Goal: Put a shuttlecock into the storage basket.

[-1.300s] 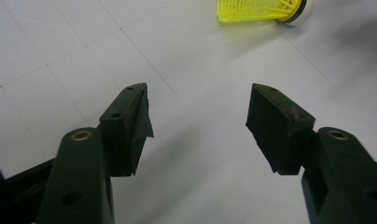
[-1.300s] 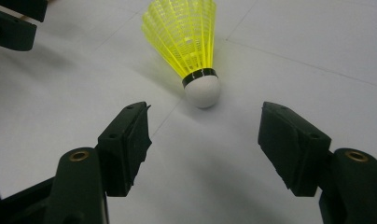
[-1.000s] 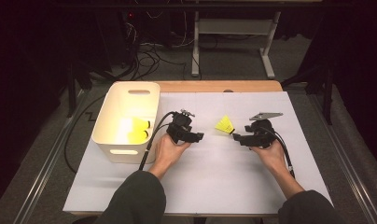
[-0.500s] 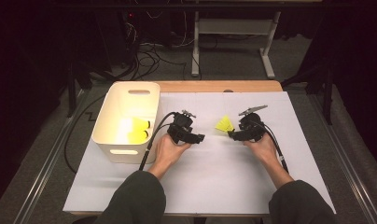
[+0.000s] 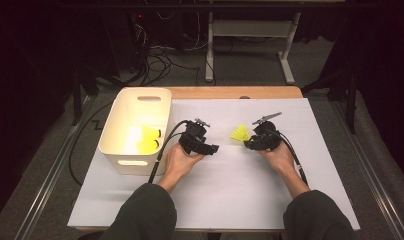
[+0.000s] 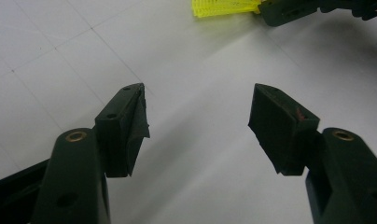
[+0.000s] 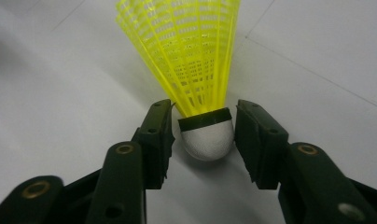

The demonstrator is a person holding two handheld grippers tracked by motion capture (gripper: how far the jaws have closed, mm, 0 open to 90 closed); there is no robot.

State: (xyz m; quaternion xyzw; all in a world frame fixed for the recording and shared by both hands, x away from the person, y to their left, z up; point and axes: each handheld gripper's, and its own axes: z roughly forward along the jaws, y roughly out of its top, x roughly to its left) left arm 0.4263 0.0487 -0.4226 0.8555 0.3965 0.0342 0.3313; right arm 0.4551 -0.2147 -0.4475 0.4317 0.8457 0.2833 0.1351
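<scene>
Overhead view of a white-covered table (image 5: 225, 200). A cream bin (image 5: 135, 131) at 9 o'clock contains yellow shuttlecocks (image 5: 149, 139). The left gripper (image 5: 210, 148) rests near centre, pointing toward 3 o'clock. The right gripper (image 5: 248, 144), at 3 o'clock, meets a yellow shuttlecock (image 5: 240, 134) lying on the table; its jaws have just been closing.

White sheet (image 5: 230, 195) covers the wooden counter (image 5: 235, 92), a cream handled bin (image 5: 132, 112) sits at its left side with two yellow shuttlecocks (image 5: 147, 140) inside, loose black cables (image 5: 160, 65) and a grey metal stand (image 5: 250, 30) sit on the floor beyond.
</scene>
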